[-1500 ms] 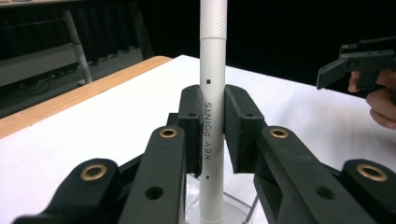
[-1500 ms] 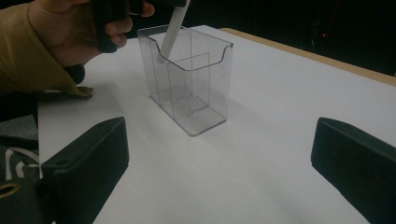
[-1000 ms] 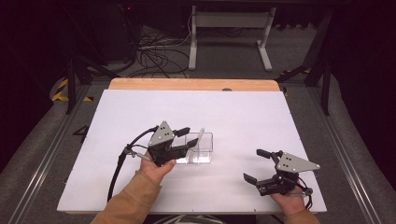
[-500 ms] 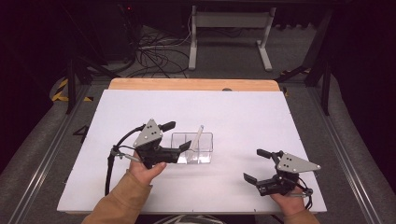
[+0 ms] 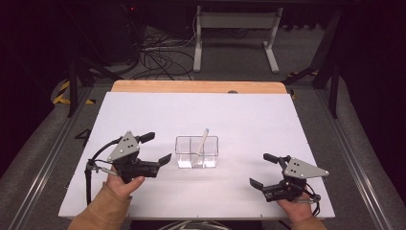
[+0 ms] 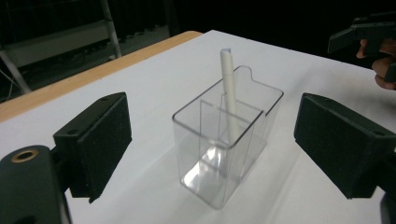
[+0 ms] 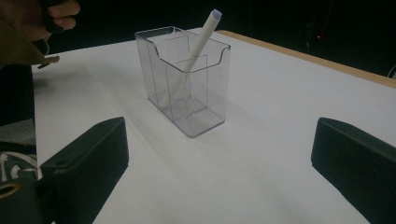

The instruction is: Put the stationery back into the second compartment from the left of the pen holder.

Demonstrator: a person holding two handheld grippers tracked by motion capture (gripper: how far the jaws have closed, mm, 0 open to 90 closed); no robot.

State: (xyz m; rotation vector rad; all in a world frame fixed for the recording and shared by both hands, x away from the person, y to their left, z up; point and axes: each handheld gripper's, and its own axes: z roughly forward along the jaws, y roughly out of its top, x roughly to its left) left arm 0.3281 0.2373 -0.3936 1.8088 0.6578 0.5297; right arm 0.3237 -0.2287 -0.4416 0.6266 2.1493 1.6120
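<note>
High view is showing the clear plastic divided box [image 5: 197, 152] standing mid-table on the white board [image 5: 143, 115], a white pen [image 5: 202, 142] leaning inside it. Left gripper [image 5: 159, 148], jaws just opening wide and holding nothing, is sitting beside it; right gripper [image 5: 259, 169] is resting apart, jaws spread.

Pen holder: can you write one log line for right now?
white pen: leaning in clear holder | left gripper: open, beside holder | right gripper: open
</note>
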